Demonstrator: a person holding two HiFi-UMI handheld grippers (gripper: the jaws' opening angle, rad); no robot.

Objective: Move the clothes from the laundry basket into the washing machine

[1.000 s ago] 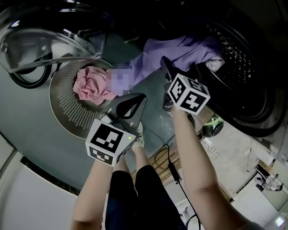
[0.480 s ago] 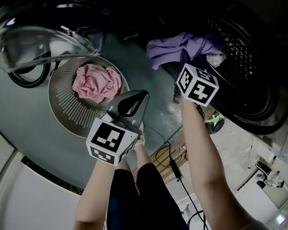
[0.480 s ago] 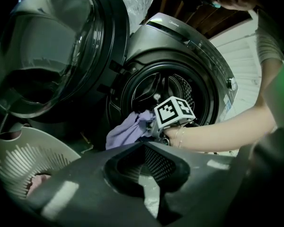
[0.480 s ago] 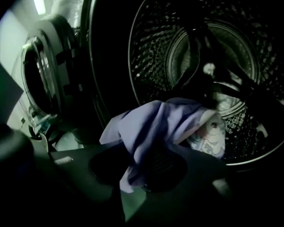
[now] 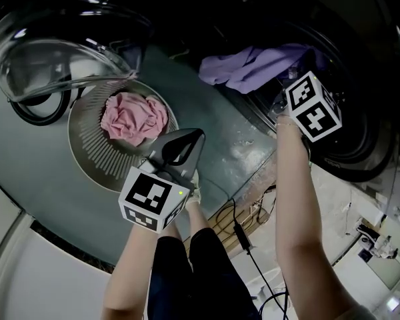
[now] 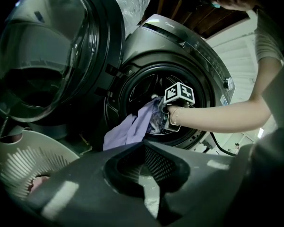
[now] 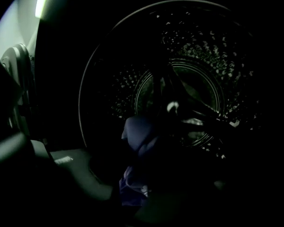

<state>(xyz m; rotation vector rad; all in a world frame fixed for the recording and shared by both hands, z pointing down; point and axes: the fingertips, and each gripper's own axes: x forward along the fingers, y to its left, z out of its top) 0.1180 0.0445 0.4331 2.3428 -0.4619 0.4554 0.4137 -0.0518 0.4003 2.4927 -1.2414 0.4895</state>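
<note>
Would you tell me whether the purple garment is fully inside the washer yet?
Only partly: the garment hangs out over the washer's door opening, with its other end inside the drum.

I see the purple garment (image 5: 250, 69) spilling over the lower lip of the washing machine's mouth (image 6: 208, 84), narrowing it. The laundry basket (image 5: 83, 145) is open from above, with the swung-out door (image 5: 53, 49) close beside it.

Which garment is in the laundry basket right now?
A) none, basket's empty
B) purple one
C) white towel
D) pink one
D: a crumpled pink garment lies in the laundry basket, while the purple garment hangs out of the washing machine door opening.
</note>
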